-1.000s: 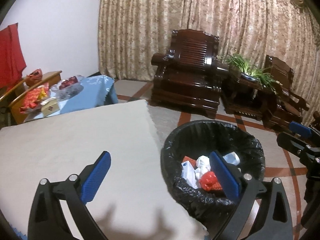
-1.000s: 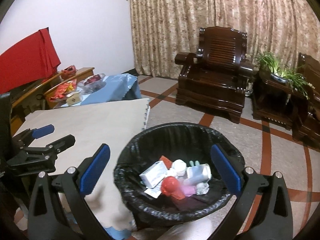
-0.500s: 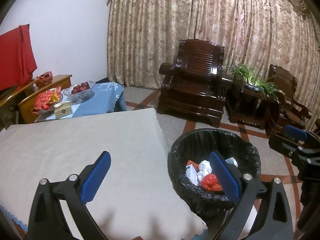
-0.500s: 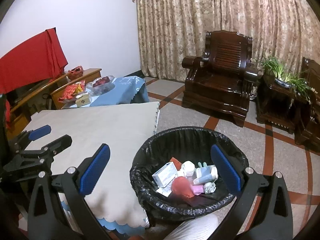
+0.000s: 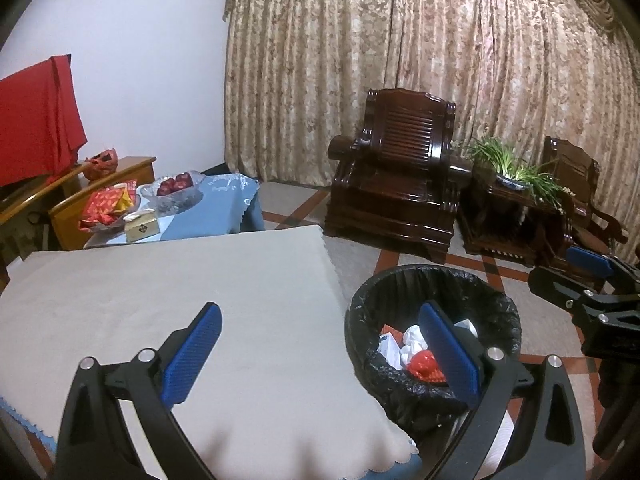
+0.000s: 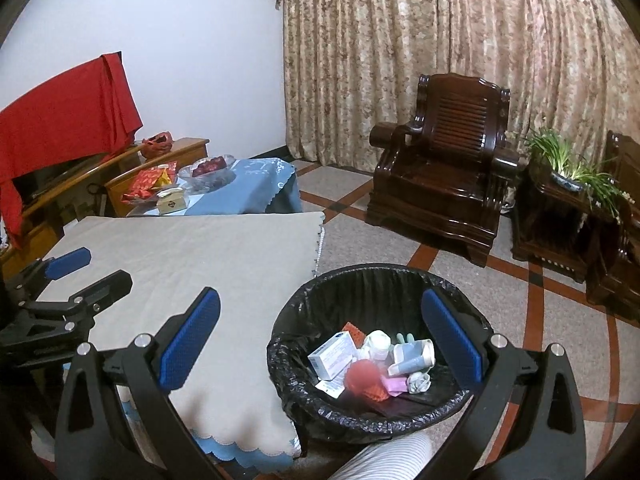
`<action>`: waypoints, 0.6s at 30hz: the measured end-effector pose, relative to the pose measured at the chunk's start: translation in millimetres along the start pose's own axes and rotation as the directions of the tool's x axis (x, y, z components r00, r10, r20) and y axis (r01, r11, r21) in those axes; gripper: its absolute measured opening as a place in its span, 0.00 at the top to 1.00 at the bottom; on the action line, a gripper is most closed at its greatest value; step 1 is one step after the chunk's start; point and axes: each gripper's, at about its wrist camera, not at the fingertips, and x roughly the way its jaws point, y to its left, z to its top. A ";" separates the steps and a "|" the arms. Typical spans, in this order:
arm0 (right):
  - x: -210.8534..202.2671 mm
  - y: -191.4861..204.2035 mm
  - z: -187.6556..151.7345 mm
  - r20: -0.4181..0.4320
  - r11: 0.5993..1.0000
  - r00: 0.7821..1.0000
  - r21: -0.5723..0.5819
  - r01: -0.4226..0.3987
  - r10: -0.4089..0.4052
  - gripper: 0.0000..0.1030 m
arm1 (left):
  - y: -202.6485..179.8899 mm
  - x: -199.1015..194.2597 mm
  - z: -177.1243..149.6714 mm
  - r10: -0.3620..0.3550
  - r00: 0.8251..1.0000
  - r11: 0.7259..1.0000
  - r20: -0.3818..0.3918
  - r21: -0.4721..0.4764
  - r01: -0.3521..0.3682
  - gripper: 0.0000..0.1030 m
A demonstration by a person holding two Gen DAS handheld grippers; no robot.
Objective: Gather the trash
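With its blue-padded jaws spread wide and holding nothing, the left gripper (image 5: pixel 320 352) hangs over the beige tablecloth (image 5: pixel 192 292), while the right gripper (image 6: pixel 320 344), likewise spread and empty, hangs above the black-lined trash bin (image 6: pixel 400 280) just beside the table. Inside the bin lie a white box (image 6: pixel 334 354), a tube (image 6: pixel 412 356), crumpled paper (image 6: pixel 418 382) and a red wrapper (image 6: pixel 362 378).
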 end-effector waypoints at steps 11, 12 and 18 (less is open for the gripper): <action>0.2 5.0 0.8 0.003 1.000 1.000 -0.007 -0.002 0.002 0.05 | -0.2 -3.3 1.0 0.003 1.000 1.000 0.007 0.003 -0.003 0.06; 0.3 5.7 1.1 0.003 1.000 1.000 -0.008 -0.003 0.003 0.05 | -0.1 -3.7 1.5 0.002 1.000 1.000 0.009 0.003 -0.002 0.06; -0.2 7.5 3.9 0.008 1.000 1.000 -0.017 -0.006 0.006 0.05 | 1.9 -5.3 3.7 0.001 1.000 1.000 0.011 0.004 -0.001 0.06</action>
